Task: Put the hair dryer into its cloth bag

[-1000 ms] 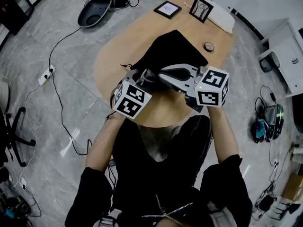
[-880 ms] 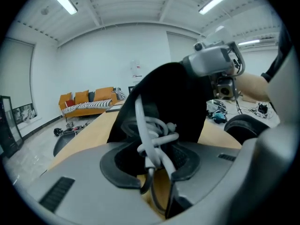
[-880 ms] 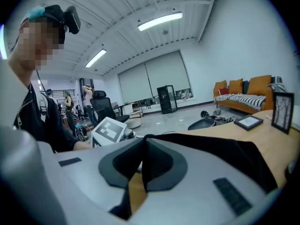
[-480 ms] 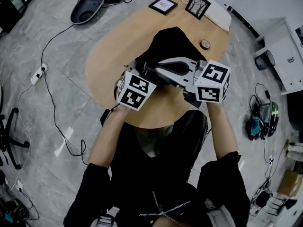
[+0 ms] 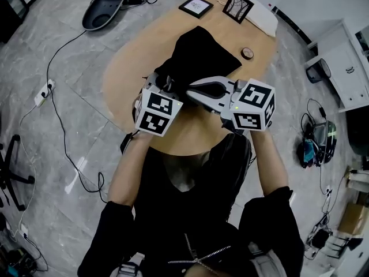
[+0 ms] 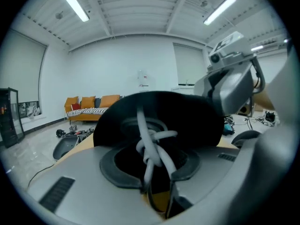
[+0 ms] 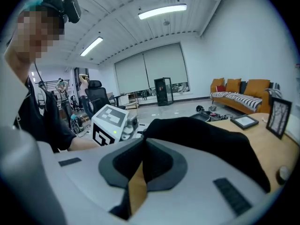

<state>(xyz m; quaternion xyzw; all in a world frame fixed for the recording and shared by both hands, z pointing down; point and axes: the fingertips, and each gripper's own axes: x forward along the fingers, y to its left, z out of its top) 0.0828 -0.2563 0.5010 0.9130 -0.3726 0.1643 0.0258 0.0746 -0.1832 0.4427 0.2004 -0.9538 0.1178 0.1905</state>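
The black cloth bag (image 5: pixel 202 53) lies on the oval wooden table (image 5: pixel 130 68), its mouth lifted toward me. My left gripper (image 5: pixel 167 86) is shut on the bag's knotted grey drawstring (image 6: pixel 152 142), which runs down between its pads in the left gripper view. My right gripper (image 5: pixel 191 89) is shut on the black cloth of the bag's rim (image 7: pixel 154 135), just to the right of the left one. The bag (image 7: pixel 211 139) stretches away from the right gripper's jaws across the table. The left gripper's marker cube (image 7: pixel 110 123) shows beside it. No hair dryer is visible in any view.
Two picture frames (image 5: pixel 196 6) (image 5: pixel 238 7), a white pad (image 5: pixel 262 19) and a small round object (image 5: pixel 247 53) sit at the table's far end. On the floor lie a grey shell (image 5: pixel 102 10), cables and a power strip (image 5: pixel 41 94).
My left gripper has risen a little with the drawstring, lifting the bag's mouth. The right gripper has stayed nearly still on the cloth.
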